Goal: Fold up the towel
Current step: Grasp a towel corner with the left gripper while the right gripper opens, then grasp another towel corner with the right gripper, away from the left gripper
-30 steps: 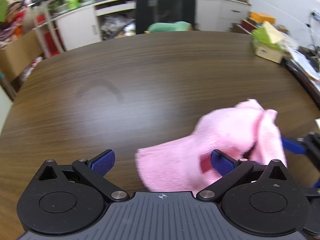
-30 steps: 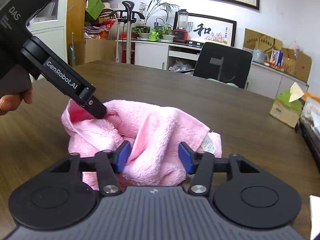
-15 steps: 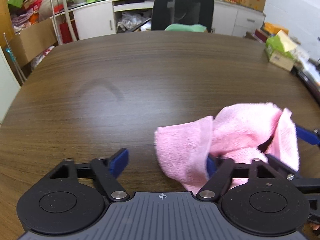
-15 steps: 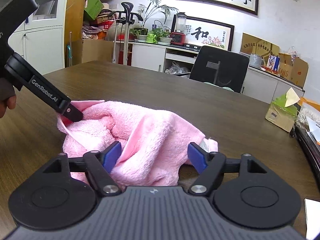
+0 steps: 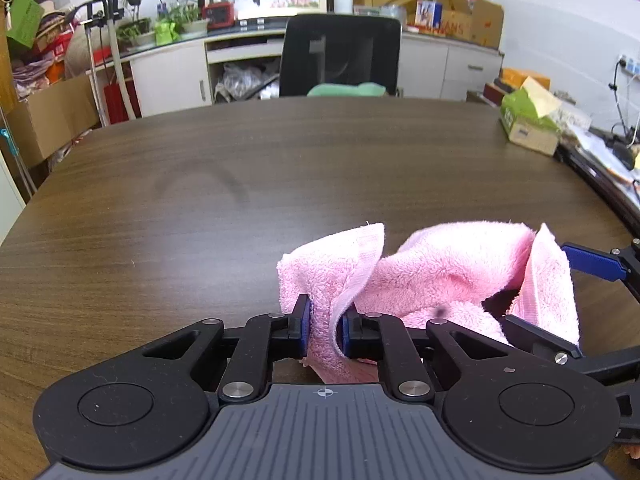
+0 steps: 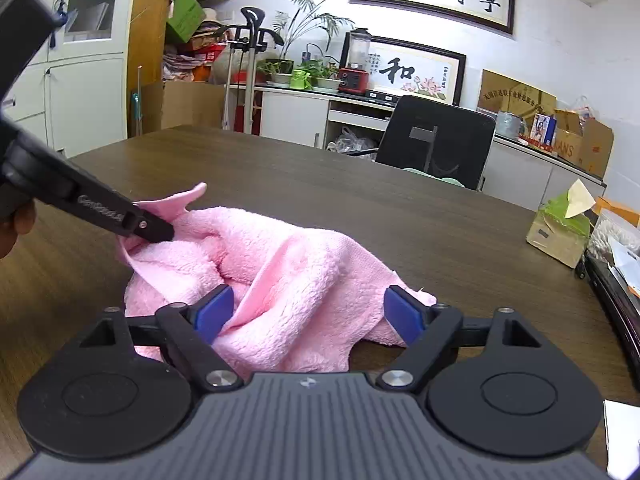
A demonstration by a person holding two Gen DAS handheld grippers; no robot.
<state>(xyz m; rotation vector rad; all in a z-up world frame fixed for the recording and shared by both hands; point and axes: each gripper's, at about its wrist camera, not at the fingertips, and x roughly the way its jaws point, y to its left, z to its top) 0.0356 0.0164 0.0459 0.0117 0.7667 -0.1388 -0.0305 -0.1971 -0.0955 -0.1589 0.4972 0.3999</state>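
Left gripper (image 5: 324, 326) jaws pinching towel (image 5: 432, 276); right gripper (image 6: 308, 314) jaws wide apart

towel (image 5: 440, 276) underside hidden; tissue box (image 6: 560, 232) label too small.

The towel (image 5: 432, 276) is pink terry cloth, fluffy and matt, with a flatter woven hem along its edges. The counter (image 5: 200, 200) is dark brown wood grain with a smooth, faintly glossy finish that catches pale light near frame centre. The left tongs (image 5: 324, 326) and right tongs (image 6: 308, 312) are matt black plastic with ribbed blue pads (image 6: 214, 312) and shiny metal pivot pins. A cardboard tissue box (image 5: 528, 128) sits at upper right.
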